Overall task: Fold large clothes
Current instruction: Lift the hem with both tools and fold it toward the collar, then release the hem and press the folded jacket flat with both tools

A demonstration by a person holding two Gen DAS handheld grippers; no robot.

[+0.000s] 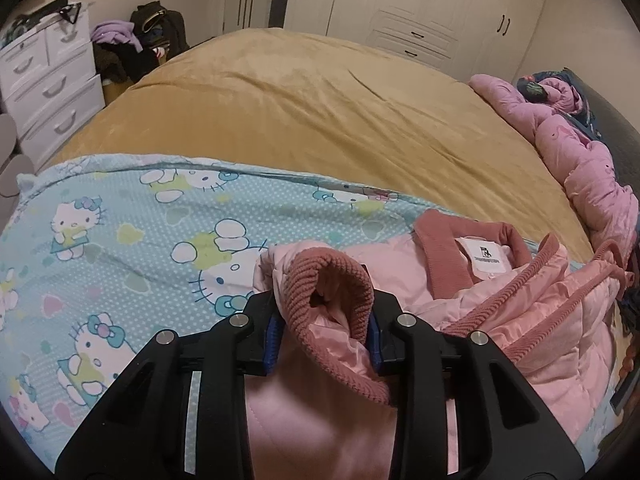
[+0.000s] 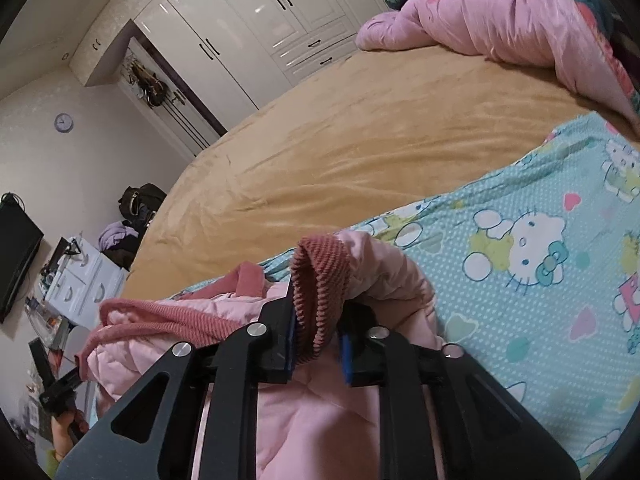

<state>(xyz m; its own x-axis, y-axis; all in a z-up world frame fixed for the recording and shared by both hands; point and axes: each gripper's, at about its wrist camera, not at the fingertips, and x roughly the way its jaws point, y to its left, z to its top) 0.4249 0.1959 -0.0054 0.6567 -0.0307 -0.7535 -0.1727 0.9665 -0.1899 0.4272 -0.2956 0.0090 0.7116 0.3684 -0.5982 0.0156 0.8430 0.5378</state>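
Note:
A pink padded jacket point(image 1: 532, 320) with darker pink ribbed cuffs and collar lies on a blue cartoon-cat sheet point(image 1: 120, 220) on the bed. My left gripper point(image 1: 324, 332) is shut on a ribbed sleeve cuff point(image 1: 320, 284) of the jacket. The collar with its white label point(image 1: 484, 254) lies just right of it. In the right wrist view my right gripper point(image 2: 320, 344) is shut on the other ribbed cuff point(image 2: 320, 288) of the jacket point(image 2: 320, 412). The left gripper point(image 2: 60, 392) shows at the far left there, holding fabric.
A tan blanket point(image 1: 320, 100) covers the rest of the bed. A crumpled pink quilt point(image 1: 576, 152) lies along the right edge. A white drawer unit point(image 1: 44, 84) and a clothes pile point(image 1: 132, 48) stand at the left. White wardrobes point(image 1: 420, 8) line the back wall.

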